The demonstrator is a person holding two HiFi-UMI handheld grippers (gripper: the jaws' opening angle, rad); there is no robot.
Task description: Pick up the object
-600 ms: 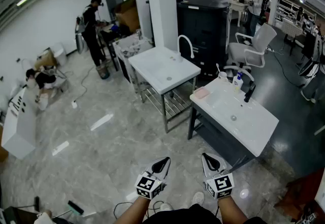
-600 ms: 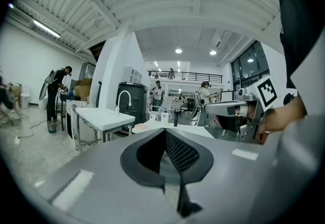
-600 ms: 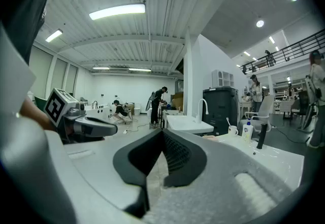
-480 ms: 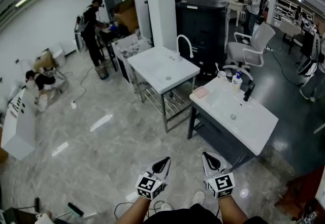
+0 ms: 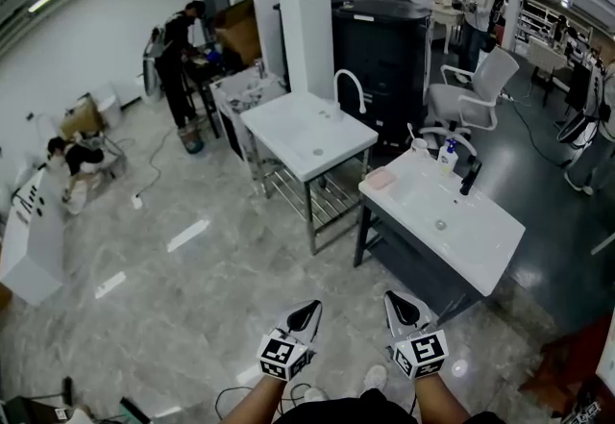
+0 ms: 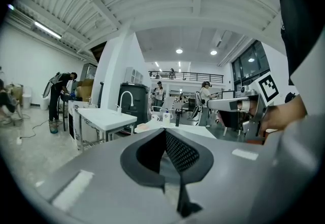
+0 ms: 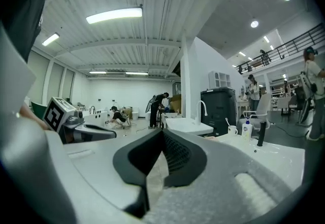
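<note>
On the white sink [image 5: 473, 232], the soap bottle [image 5: 449, 158] stands upright.

the right gripper [image 7: 163, 134] is held about level, its two dark jaws closed tip to tip with nothing between them. at the left, the left gripper [image 7: 94, 132] shows with its marker cube [image 7: 60, 113]. near on the right lies a white sink counter [image 7: 277, 159] carrying a cup [image 7: 232, 129], a soap bottle [image 7: 247, 129] and a black tap [image 7: 261, 134]. farther off stands a second white sink [image 7: 189, 126] with a curved faucet [image 7: 202, 108], a white pillar [image 7: 190, 81] behind it and a black cabinet [image 7: 218, 106] to the right. far away, one person [image 7: 158, 107] bends over a table and another [image 7: 118, 115] crouches on the floor.
</note>
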